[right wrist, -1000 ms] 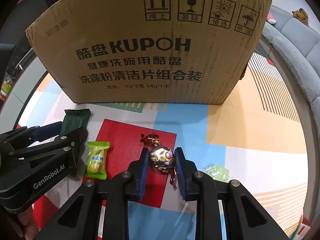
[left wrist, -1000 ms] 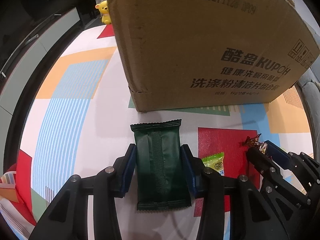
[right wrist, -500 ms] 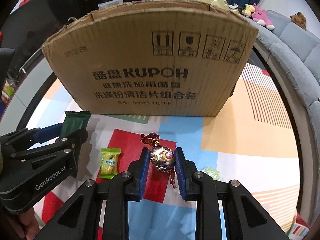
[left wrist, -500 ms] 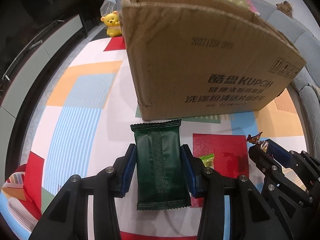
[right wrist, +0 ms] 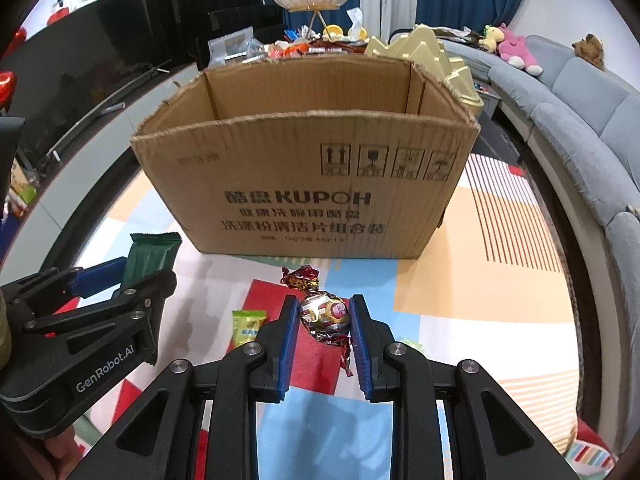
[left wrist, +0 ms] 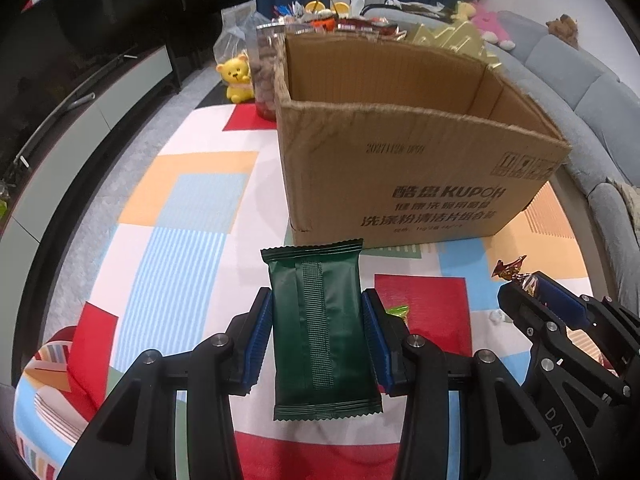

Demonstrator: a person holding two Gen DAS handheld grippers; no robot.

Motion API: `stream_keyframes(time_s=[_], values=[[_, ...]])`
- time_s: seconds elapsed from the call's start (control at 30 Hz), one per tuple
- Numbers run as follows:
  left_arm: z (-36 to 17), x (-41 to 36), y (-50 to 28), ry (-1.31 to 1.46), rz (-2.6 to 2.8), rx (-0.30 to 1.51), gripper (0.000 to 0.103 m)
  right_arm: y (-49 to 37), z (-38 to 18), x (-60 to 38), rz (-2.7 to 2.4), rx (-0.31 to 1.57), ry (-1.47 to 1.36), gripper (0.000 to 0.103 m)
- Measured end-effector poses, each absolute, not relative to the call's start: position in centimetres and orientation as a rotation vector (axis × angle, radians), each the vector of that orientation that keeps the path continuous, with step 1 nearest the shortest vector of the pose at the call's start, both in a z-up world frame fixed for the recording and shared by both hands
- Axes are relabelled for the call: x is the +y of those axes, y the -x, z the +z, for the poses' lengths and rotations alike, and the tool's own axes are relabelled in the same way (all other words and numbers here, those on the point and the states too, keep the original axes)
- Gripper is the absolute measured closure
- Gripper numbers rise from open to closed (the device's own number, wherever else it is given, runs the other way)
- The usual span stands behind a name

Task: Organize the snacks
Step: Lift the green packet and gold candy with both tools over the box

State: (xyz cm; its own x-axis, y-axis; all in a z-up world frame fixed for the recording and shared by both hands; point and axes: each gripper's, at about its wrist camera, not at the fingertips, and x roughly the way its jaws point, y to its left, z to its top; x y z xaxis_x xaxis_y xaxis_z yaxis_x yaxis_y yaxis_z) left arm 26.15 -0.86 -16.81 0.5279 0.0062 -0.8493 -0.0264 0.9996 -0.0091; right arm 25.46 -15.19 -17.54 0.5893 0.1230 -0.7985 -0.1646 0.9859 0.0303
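the left gripper (left wrist: 318,338) is clamping a green snack packet (left wrist: 322,330) by its long edges, the right gripper (right wrist: 325,326) is pinching a foil candy (right wrist: 326,318); the open cardboard box (right wrist: 304,184) is sitting just ahead of both, likely their destination.

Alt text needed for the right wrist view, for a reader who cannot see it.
The right tongs grip a foil-wrapped candy above a colourful mat, facing an open cardboard box. At left, the left tongs hold a dark green packet; a small green candy lies on the mat.
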Motion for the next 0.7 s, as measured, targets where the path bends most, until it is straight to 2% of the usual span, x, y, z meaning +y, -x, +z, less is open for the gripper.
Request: stream_keyframes(time_s=[0.7], values=[[-11.0,-0.7,-23.8,0.024,0.016,0.917,0.059,-23.2,-11.3,-15.4,0.173,0.811,0.03,0.076]])
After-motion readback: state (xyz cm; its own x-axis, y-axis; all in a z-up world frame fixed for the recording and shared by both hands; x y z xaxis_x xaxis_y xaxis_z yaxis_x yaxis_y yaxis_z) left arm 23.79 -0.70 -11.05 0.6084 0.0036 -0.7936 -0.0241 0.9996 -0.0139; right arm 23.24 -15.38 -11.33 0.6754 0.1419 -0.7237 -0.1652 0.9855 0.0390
